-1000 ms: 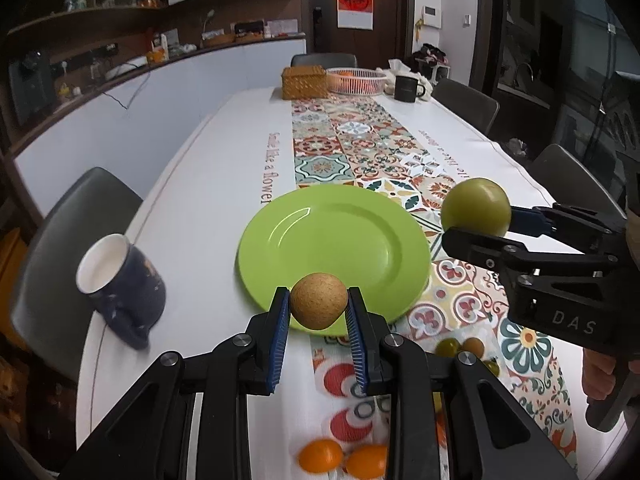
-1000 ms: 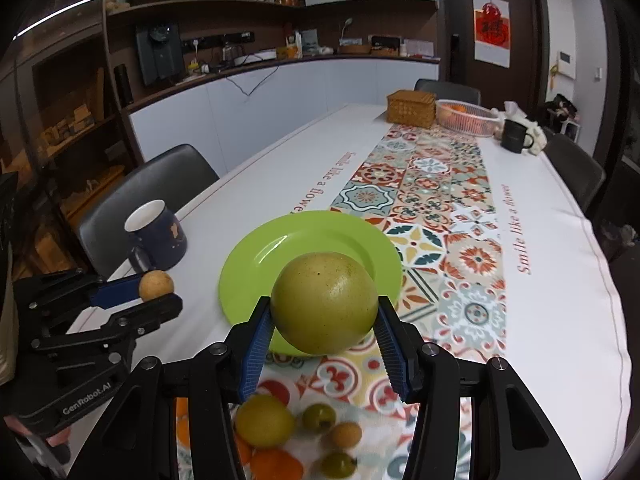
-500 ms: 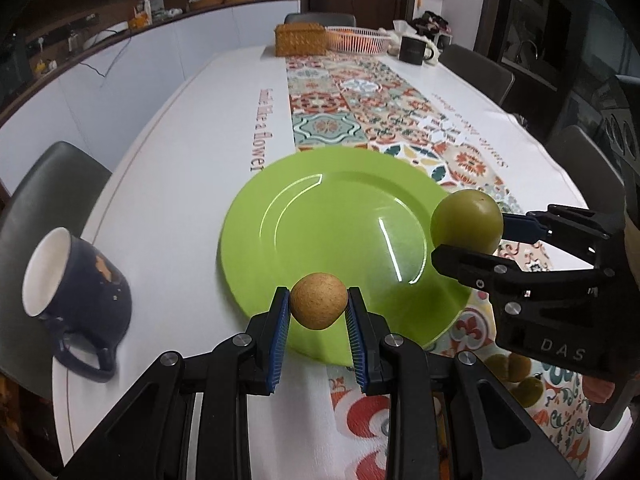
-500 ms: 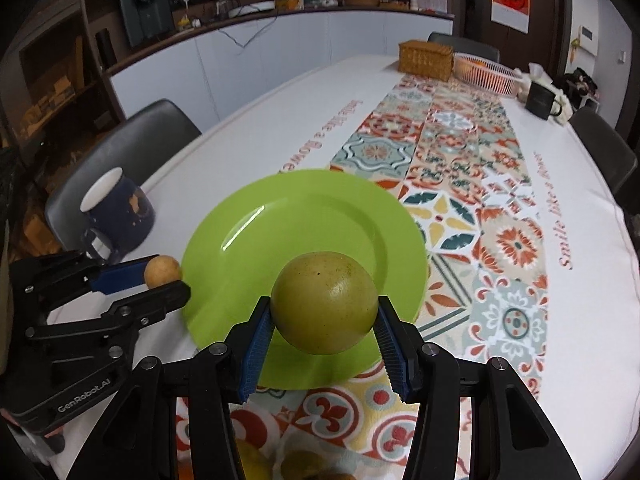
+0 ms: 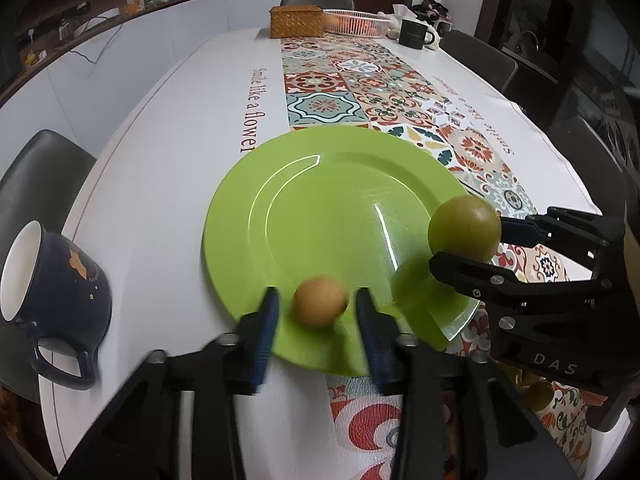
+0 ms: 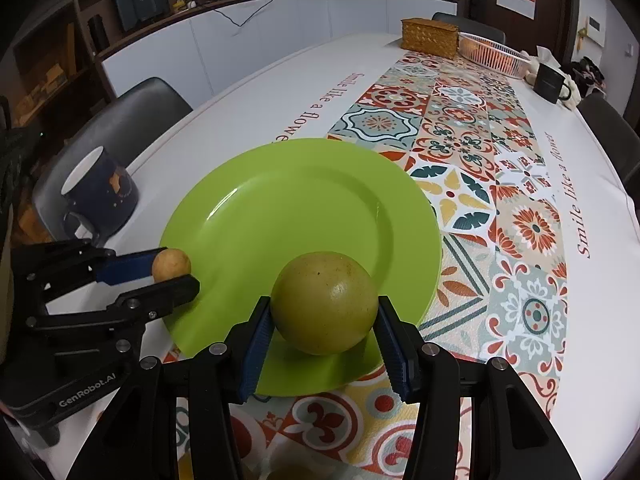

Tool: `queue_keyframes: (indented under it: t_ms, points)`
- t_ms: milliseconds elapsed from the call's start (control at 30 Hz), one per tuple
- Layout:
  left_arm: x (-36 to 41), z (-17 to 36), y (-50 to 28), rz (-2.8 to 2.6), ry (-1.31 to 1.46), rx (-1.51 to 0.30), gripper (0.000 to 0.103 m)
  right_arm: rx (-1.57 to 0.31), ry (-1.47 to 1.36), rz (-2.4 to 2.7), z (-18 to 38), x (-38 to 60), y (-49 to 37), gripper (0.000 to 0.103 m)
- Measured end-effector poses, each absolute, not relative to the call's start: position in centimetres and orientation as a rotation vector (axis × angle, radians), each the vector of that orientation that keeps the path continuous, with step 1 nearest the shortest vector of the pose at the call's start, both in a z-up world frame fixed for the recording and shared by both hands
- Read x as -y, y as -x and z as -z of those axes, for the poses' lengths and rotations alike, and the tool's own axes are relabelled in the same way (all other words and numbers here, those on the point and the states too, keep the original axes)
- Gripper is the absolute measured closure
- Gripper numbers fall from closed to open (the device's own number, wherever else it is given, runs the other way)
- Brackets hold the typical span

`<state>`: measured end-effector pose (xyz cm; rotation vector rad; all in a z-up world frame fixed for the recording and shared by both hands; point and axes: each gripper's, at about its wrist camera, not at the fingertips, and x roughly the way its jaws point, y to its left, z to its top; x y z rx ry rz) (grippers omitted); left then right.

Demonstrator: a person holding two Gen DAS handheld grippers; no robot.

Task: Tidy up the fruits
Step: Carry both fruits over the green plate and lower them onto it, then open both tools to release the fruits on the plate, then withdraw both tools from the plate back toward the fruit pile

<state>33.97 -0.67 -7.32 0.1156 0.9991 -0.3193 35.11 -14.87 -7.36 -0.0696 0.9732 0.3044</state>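
Observation:
A lime-green plate [image 5: 320, 208] lies on the white tablecloth. My left gripper [image 5: 316, 300] hovers over the plate's near rim, and its jaws are opening. A small tan round fruit [image 5: 320, 307] sits between the blue pads with a gap on each side, blurred. In the right wrist view the same fruit [image 6: 171, 264] shows at the left gripper [image 6: 176, 272], by the plate's [image 6: 288, 208] left rim. My right gripper [image 6: 324, 306] is shut on a large yellow-green round fruit [image 6: 326, 308], held low over the plate's near right part.
A navy mug [image 5: 48, 280] stands left of the plate near the table edge. Far down the patterned runner are a wicker box [image 5: 296, 20], a pink basket [image 5: 356, 22] and a black mug [image 5: 414, 34]. Small loose fruits [image 5: 540, 394] lie near the front. Dark chairs ring the table.
Both grippers have come down and forward over the plate. The left jaws have parted from the small tan fruit. The right gripper still clamps the green fruit.

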Motion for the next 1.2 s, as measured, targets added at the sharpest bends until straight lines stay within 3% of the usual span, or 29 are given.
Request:
queue_keyframes:
  t_ms: [200, 333, 400, 700, 1200]
  points:
    - [-0.2, 6.3, -32.8, 0.293, -0.105, -0.979, 0.056, -0.925, 0.069, -0.285, 6.2, 15.2, -33.9, 0.044]
    - [-0.5, 4.4, -30.6, 0.251, -0.123, -0.922, 0.042, -0.866, 0.101, -0.274, 4.6, 15.4, -31.7, 0.044]
    - [-0.6, 3.6, -29.6, 0.227, -0.134, -0.902, 0.041, -0.841, 0.103, -0.277, 3.8, 15.3, -30.5, 0.044]
    - [-1.4, -0.6, -23.9, 0.150, -0.141, -0.767, 0.020, -0.720, 0.081, -0.266, 0.3, 15.9, -25.1, 0.036]
    - [-3.0, -2.7, -16.0, 0.087, -0.149, -0.662, 0.010, -0.626, 0.072, -0.240, -1.6, 16.2, -18.7, 0.032]
